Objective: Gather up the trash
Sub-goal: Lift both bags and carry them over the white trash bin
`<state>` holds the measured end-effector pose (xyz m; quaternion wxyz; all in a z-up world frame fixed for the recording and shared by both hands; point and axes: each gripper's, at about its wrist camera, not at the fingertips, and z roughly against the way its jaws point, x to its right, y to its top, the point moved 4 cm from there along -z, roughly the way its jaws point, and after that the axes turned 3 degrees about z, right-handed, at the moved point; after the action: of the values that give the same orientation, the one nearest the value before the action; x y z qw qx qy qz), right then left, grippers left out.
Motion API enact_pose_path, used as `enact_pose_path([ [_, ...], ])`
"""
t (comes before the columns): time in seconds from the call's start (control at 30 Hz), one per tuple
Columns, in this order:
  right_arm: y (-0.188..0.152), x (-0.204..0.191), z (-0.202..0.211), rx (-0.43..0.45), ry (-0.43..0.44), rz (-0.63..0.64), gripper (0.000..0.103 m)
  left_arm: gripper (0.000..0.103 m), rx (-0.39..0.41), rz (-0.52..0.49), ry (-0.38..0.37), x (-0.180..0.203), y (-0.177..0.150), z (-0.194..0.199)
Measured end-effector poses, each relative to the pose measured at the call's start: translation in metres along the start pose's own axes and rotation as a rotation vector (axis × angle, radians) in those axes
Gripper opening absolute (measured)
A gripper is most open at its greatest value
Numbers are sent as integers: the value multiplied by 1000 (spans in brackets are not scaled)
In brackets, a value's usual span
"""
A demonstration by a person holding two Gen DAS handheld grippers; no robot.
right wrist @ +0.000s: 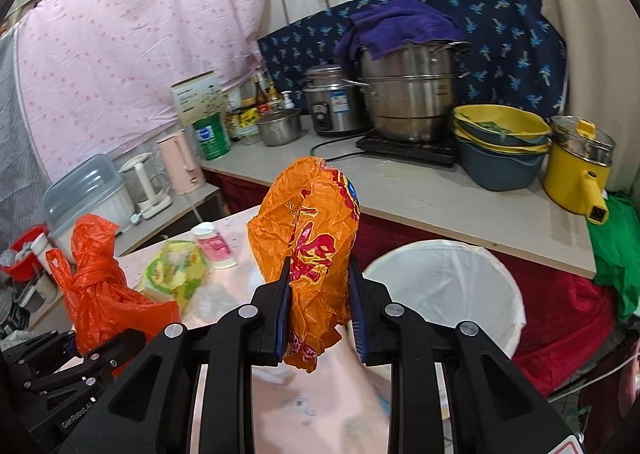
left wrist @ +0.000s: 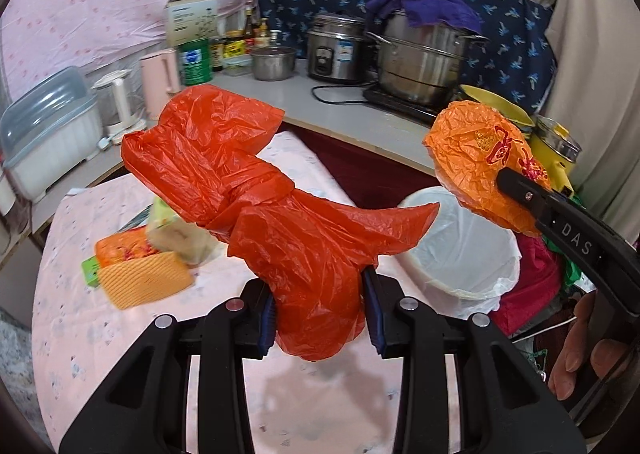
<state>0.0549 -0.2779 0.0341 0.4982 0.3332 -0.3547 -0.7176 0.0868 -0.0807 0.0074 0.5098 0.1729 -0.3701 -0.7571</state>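
My left gripper (left wrist: 320, 306) is shut on a knotted red plastic bag (left wrist: 256, 182) and holds it above the pink table (left wrist: 312, 406). The red bag also shows in the right wrist view (right wrist: 100, 286). My right gripper (right wrist: 320, 310) is shut on a crumpled orange wrapper (right wrist: 316, 230) with red print, held above the table's edge. The wrapper also shows in the left wrist view (left wrist: 476, 158). A white-lined trash bin (right wrist: 452, 286) stands just right of the table; it also shows in the left wrist view (left wrist: 460, 246).
On the table lie an orange waffle-pattern pack (left wrist: 144, 278), a yellow-green bag (right wrist: 176, 270) and a small white bottle (right wrist: 216, 246). The counter behind holds kettles (right wrist: 180, 162), steel pots (right wrist: 408, 90), yellow bowls (right wrist: 500, 134) and a yellow pot (right wrist: 576, 170).
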Motion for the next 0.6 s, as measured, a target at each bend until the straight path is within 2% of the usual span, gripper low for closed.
enact_pose_path([
  [0.33, -7, 79, -13, -20, -121, -91, 24, 34, -11, -143, -126, 77, 10, -31],
  [0.6, -21, 131, -29, -58, -188, -149, 24, 34, -41, -229, -197, 130, 14, -67],
])
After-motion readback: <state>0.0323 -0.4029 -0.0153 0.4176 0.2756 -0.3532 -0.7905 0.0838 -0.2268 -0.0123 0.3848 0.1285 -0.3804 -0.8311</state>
